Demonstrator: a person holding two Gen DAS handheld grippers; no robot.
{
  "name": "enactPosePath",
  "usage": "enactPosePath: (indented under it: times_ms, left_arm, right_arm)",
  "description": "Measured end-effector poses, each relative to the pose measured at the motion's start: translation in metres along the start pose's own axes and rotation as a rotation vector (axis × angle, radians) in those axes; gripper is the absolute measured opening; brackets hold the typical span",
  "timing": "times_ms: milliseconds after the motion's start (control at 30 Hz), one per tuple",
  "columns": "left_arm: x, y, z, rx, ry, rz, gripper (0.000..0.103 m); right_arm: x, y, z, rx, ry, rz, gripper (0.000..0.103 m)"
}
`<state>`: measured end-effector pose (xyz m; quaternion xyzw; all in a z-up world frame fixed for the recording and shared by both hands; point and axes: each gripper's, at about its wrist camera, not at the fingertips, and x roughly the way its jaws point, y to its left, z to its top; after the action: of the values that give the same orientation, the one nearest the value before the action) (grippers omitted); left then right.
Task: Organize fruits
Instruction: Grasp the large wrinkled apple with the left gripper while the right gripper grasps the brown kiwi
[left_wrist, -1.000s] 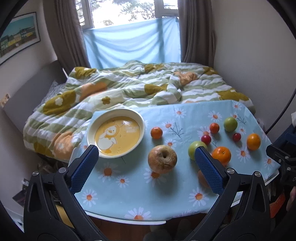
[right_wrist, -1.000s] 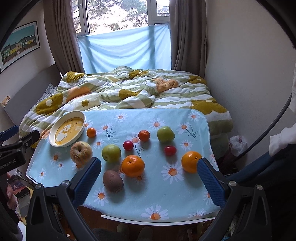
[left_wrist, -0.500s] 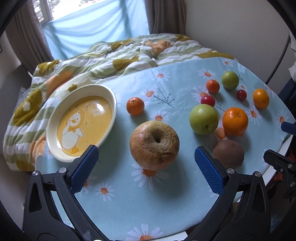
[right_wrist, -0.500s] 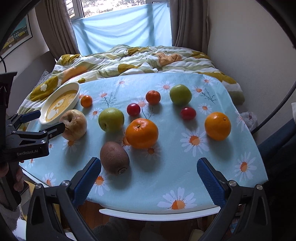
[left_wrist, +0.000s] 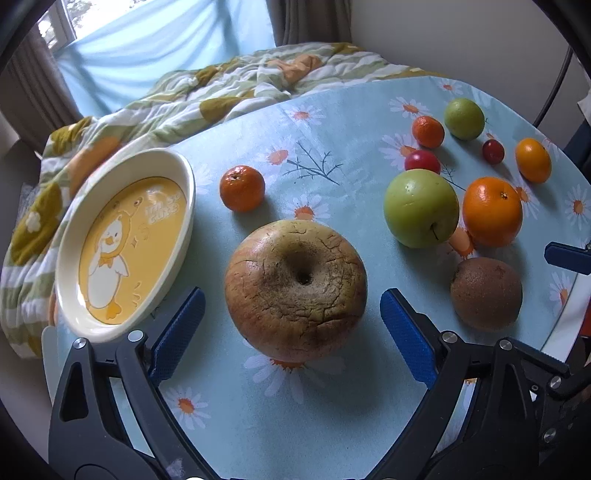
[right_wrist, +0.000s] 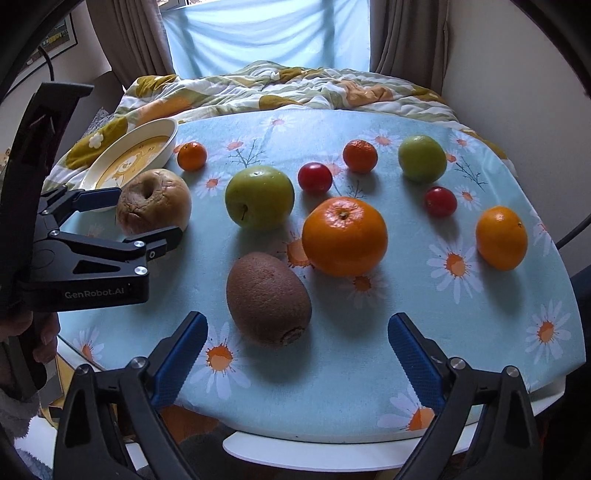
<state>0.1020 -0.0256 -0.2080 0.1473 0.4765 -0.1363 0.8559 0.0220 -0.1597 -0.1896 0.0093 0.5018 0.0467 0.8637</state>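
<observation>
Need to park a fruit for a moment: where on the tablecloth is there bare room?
Free: the near strip of tablecloth in front of the kiwi; the far middle behind the small mandarin, toward the quilt; the plate is empty. Crowded: the centre, where green apple, large orange and kiwi sit close together.

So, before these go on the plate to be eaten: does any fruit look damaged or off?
Yes: the big apple nearest the plate, between the left gripper's open jaws, has wrinkled, cracked, browning skin. The other fruits look smooth and sound.
</observation>
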Motion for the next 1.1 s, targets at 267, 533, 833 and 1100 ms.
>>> enactPosePath:
  times_ms: [267, 533, 833, 1100]
  left_arm:
    - [0.009, -0.007, 0.000, 0.029, 0.039, 0.035, 0.080]
    - [0.006, 0.000, -0.005, -0.001, 0.040, 0.042, 0.080]
    - [0.002, 0.004, -0.016, -0.049, 0.045, 0.064, 0.080]
    - [-0.010, 0.001, -0.021, -0.116, 0.035, 0.076, 0.079]
  right_arm:
    - [0.014, 0.011, 0.005, -0.041, 0.028, 0.032, 0.086]
    - [0.025, 0.016, 0.011, -0.072, 0.042, 0.062, 0.069]
    - [0.033, 0.019, 0.012, -0.114, 0.051, 0.066, 0.053]
    - [0.028, 0.015, 0.015, -0.145, 0.039, 0.096, 0.044]
